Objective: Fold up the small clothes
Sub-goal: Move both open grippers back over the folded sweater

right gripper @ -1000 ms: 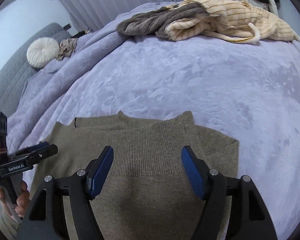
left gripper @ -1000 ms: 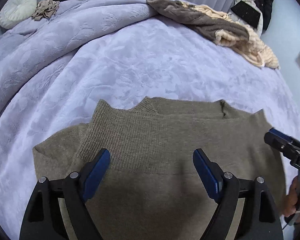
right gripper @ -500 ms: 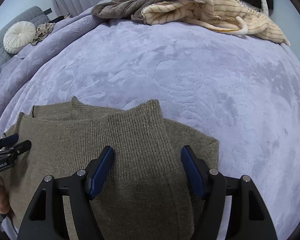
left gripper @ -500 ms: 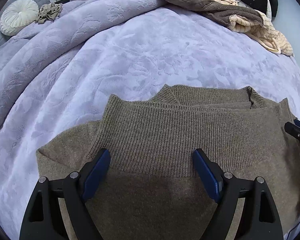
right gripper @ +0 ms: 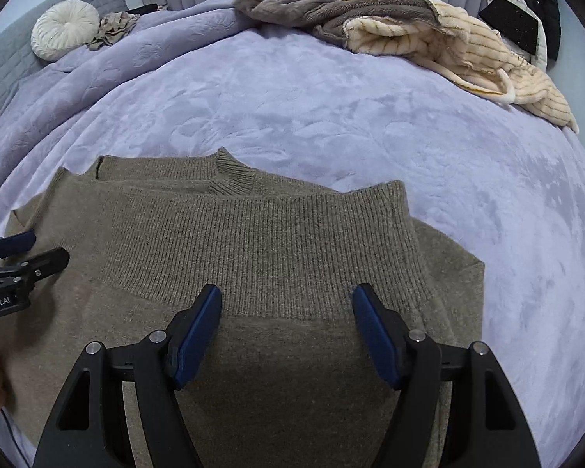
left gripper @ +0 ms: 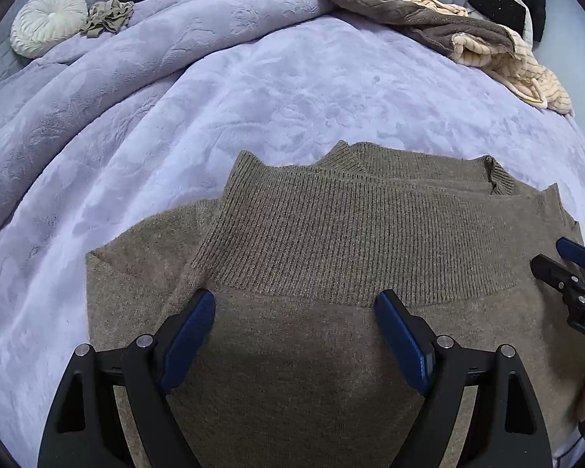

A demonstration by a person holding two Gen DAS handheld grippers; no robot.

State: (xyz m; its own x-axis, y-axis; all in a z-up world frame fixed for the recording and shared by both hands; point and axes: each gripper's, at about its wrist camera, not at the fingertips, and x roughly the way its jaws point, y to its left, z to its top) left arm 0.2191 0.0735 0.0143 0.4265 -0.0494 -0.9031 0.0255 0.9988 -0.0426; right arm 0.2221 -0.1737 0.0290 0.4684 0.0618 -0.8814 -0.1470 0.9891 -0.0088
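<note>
An olive-brown knit sweater (left gripper: 331, 241) (right gripper: 253, 241) lies folded on the lilac bed cover, its ribbed hem band turned up over the body and the ribbed collar showing behind it. My left gripper (left gripper: 296, 308) hovers open over the left part of the ribbed band, blue pads wide apart, nothing pinched. My right gripper (right gripper: 286, 302) stands open over the right part of the band. Each gripper shows at the edge of the other's view: the right one (left gripper: 565, 261) at far right, the left one (right gripper: 27, 249) at far left.
The lilac bed cover (left gripper: 292, 89) stretches behind the sweater. A pile of brown and cream striped clothes (right gripper: 409, 27) lies at the far right. A round white cushion (right gripper: 64, 29) and a small crumpled beige cloth (right gripper: 115, 27) rest at the far left by a grey headboard.
Both grippers have come down closer to the sweater, which now fills more of each view. The right gripper's view has swung left, so the ribbed band sits centred between its fingers. Jaws unchanged.
</note>
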